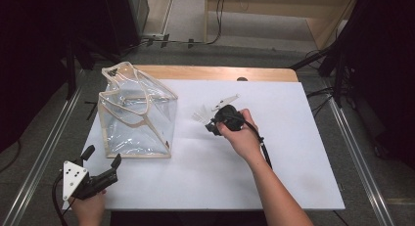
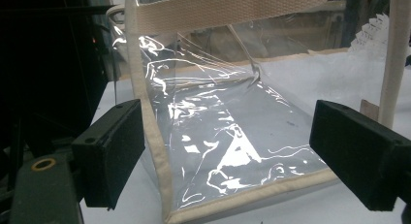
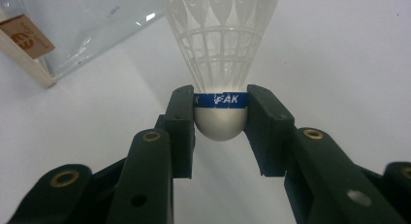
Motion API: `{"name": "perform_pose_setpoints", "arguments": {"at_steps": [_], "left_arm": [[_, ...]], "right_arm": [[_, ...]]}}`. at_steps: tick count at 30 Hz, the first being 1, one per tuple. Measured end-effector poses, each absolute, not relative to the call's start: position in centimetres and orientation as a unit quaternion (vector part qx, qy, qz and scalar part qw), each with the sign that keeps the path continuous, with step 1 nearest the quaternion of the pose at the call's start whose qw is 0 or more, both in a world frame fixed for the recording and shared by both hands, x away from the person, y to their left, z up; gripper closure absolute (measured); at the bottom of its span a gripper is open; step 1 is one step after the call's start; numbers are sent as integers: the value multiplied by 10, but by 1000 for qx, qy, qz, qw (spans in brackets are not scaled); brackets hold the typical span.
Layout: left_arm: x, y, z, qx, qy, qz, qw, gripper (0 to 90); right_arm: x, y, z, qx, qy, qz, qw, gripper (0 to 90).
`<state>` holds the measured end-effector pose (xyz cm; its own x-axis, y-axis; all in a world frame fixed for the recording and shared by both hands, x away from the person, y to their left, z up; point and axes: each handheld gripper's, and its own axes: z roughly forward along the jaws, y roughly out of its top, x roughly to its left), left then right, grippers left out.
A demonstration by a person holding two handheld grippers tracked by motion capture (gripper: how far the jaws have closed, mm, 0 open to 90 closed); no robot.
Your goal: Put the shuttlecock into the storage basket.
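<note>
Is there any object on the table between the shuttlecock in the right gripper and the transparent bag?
Nothing visible. The right gripper is shut on the shuttlecock, and only bare white table lies between it and the transparent bag. The left gripper waits open near the bag's front corner.

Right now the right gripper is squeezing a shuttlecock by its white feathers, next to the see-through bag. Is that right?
Not quite. The right gripper squeezes the shuttlecock by its round white nose, at the blue band, not by its feathers. The right gripper view shows this. The see-through bag does stand nearby on the table.
</note>
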<state>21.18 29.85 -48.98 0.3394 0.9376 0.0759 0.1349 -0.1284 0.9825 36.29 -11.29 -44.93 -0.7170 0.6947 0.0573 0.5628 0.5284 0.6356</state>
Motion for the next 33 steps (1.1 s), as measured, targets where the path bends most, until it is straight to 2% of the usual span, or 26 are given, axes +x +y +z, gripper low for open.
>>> {"name": "perform_pose_setpoints", "arguments": {"at_steps": [33], "left_arm": [[212,299,-490,638,420,393,512,133]], "right_arm": [[362,-100,-425,349,855,367,109,623]]}}
